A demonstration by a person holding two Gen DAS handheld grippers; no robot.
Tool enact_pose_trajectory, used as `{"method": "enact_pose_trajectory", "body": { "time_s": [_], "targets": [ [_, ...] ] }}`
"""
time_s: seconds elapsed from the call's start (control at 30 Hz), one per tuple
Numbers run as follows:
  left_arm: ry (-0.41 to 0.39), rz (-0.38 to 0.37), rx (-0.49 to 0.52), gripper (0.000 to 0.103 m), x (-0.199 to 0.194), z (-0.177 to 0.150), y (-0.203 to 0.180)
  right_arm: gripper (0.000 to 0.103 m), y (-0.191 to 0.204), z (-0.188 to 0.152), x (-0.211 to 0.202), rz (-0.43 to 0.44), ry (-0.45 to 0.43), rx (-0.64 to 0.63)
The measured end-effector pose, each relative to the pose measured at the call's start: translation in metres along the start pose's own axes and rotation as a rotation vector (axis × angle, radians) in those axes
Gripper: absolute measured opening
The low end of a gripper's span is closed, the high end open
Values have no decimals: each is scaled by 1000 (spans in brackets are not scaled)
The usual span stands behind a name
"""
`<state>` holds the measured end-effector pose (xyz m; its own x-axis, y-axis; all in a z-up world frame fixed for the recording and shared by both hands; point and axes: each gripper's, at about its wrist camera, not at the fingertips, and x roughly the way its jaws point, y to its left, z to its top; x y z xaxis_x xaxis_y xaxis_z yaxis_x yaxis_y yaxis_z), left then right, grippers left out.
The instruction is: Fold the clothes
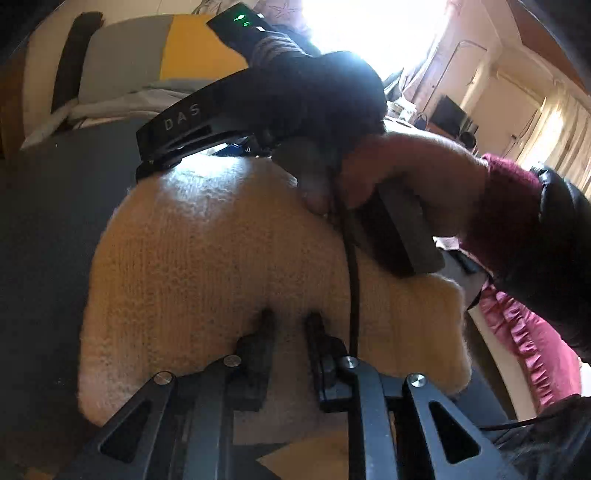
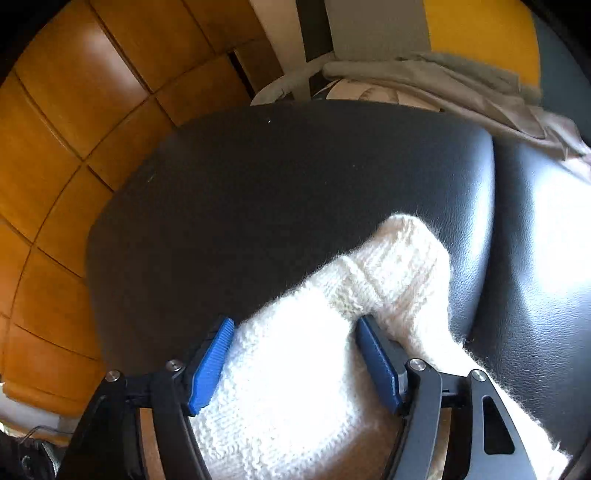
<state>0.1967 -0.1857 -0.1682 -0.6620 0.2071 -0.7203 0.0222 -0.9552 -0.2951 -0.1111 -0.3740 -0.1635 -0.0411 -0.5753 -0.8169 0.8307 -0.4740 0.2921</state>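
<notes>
Your left gripper [image 1: 288, 328] sits low over the cream knitted sweater [image 1: 221, 258], its two dark fingers [image 1: 264, 343] drawn close together with only a narrow gap between them. The tips press into the knit near the sweater's near edge, and a little fabric seems to lie in that gap, but you cannot tell from this view whether it is truly pinched. The sweater lies spread on the dark padded seat [image 1: 48, 229], reaching toward its right edge.

Your right gripper [image 2: 295, 354] stands wide, its blue ribbed pads [image 2: 212, 365] well apart. They straddle the sweater's sleeve [image 2: 332, 332], one pad at each side of it, and neither squeezes the wool. The ribbed cuff [image 2: 402, 254] points away from you, lying flat on the seat [image 2: 258, 177] just beside the seam between the two cushions [image 2: 493, 221].

In the left wrist view your right hand [image 1: 399, 173] grips the black handle [image 1: 399, 236] of its tool above the far part of the sweater, with a maroon knitted sleeve [image 1: 509, 206] and a black glossy sleeve [image 1: 561, 243] behind it. A black cable [image 1: 352, 280] runs down across the wool.

Beyond the far edge of the seat lie grey and pale cloths [image 2: 461, 85], with a yellow panel [image 2: 480, 33] behind. Orange-brown floor tiles [image 2: 55, 147] show past the seat's left edge
</notes>
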Motion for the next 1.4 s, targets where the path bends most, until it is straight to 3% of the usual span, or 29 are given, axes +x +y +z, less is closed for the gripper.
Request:
{"method": "enact_pose_trajectory", "body": {
  "time_s": [0.33,0.43,0.5,0.6,0.63,0.7,0.77,0.87,0.97,1.07,1.27,1.4],
  "targets": [
    [-7,62,6,17,-5,-8,-14,74,-6,-9,-1,35,-47,4],
    [-13,95,16,17,-3,-2,-36,85,-4,-14,-6,61,-66,9],
    [-40,75,-16,18,-14,6,-42,88,-4,-17,-21,73,-91,28],
    [-120,64,-82,27,-44,12,-31,96,-1,-24,-62,83,-199,44],
    [-140,67,-105,29,-52,15,-23,102,-3,-32,-80,116,-245,55],
    [-176,73,-152,34,-68,22,-6,103,-10,-50,-109,165,-298,86],
    [-184,70,-218,36,-76,29,18,103,-24,-80,-128,209,-289,165],
    [-164,5,-280,40,-79,39,50,103,-48,-130,-150,270,-234,315],
    [-111,-30,-276,48,-69,55,82,103,-72,-181,-155,324,-179,469],
    [-52,-75,-245,52,-50,66,96,103,-84,-213,-157,330,-205,538],
    [47,-174,-244,55,-18,79,127,103,-86,-232,-137,450,-217,627],
    [82,-253,-221,59,-1,89,134,103,-78,-216,-129,435,-198,591]
  ]
}}
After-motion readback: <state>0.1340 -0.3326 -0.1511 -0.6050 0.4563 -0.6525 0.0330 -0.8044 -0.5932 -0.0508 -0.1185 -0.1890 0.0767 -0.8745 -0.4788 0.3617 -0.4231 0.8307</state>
